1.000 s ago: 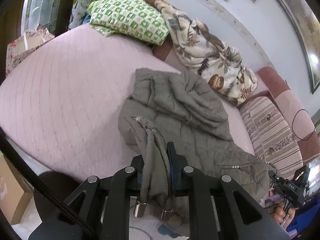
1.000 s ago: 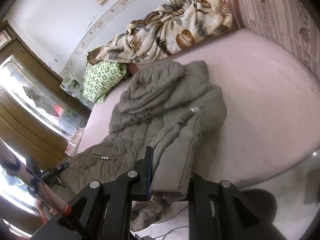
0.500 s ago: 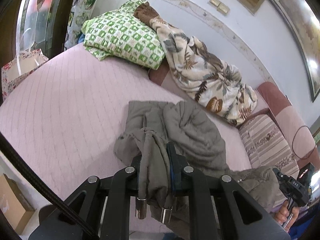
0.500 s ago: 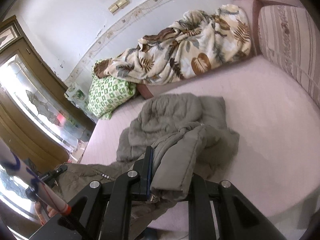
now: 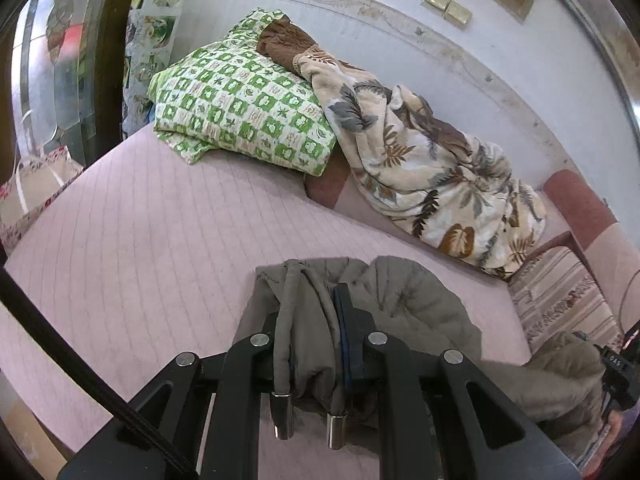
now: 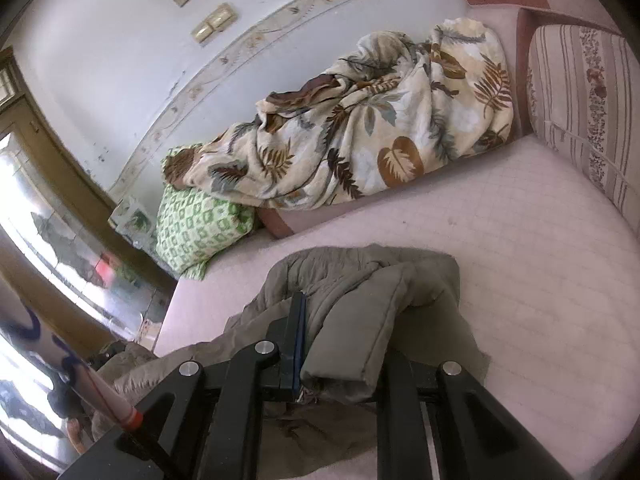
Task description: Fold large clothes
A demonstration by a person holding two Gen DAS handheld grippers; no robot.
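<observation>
The jacket [image 5: 404,300], a large grey-green quilted one, lies bunched on the pink bed [image 5: 152,248], part of it trailing off the near edge; beyond it a leaf-print blanket [image 5: 420,160] and a green checked pillow [image 5: 240,108] sit against the wall; the left claw [image 5: 310,336] is clamped tight on a gathered fold with two metal-tipped drawcords [image 5: 283,416] dangling; the right claw [image 6: 340,344] is likewise closed on a thick padded edge; judged from here, the bulky fabric could slip from either pinch, or the hanging part could drag the fold crooked.
</observation>
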